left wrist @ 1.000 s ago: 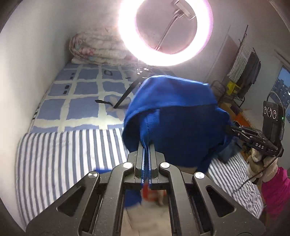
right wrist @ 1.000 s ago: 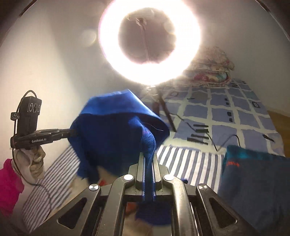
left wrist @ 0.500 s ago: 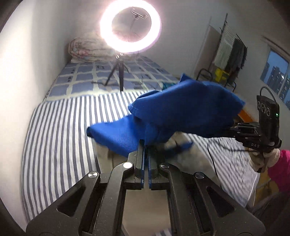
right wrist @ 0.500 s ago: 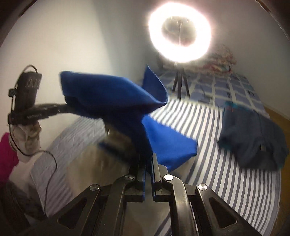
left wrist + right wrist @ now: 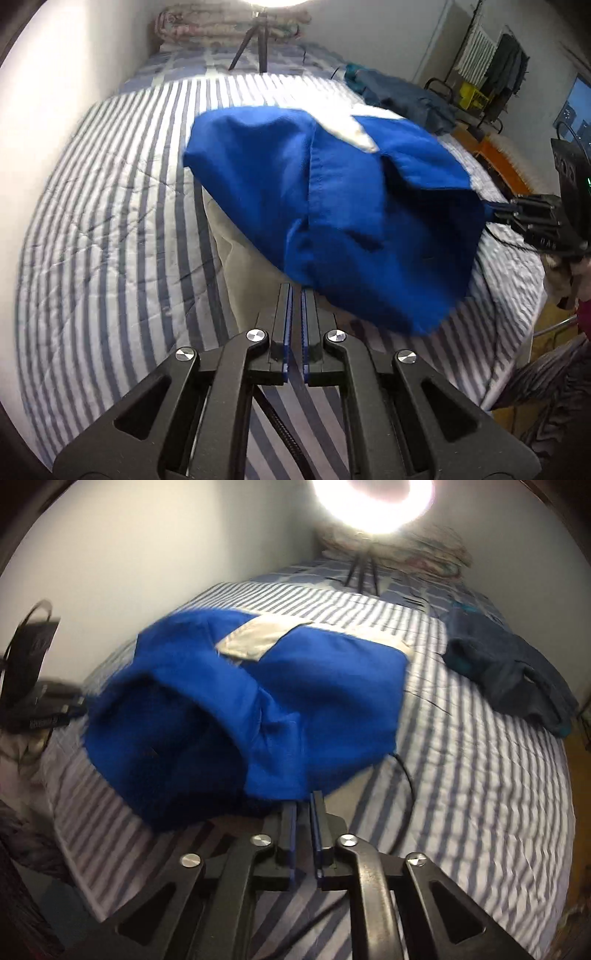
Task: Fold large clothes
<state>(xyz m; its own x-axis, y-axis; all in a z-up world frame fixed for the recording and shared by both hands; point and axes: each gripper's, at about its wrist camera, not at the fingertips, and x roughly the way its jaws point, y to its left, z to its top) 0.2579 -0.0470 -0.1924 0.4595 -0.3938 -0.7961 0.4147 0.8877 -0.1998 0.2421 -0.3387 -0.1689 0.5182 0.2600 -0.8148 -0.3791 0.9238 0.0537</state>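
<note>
Left wrist view: the blue garment [image 5: 332, 206], centre frame over the striped bed [image 5: 110, 221], is pinched by the left gripper [image 5: 295, 295]; right gripper [image 5: 303, 801] jaws are opening. Soft, light cloth is best held at hems.

A striped bedspread [image 5: 110, 221] is spread over a bed set against a pale wall [image 5: 155, 554], a ring light [image 5: 373, 502] on a tripod [image 5: 251, 48] is stood at the far end, and a window [image 5: 576, 107] is seen far right.
</note>
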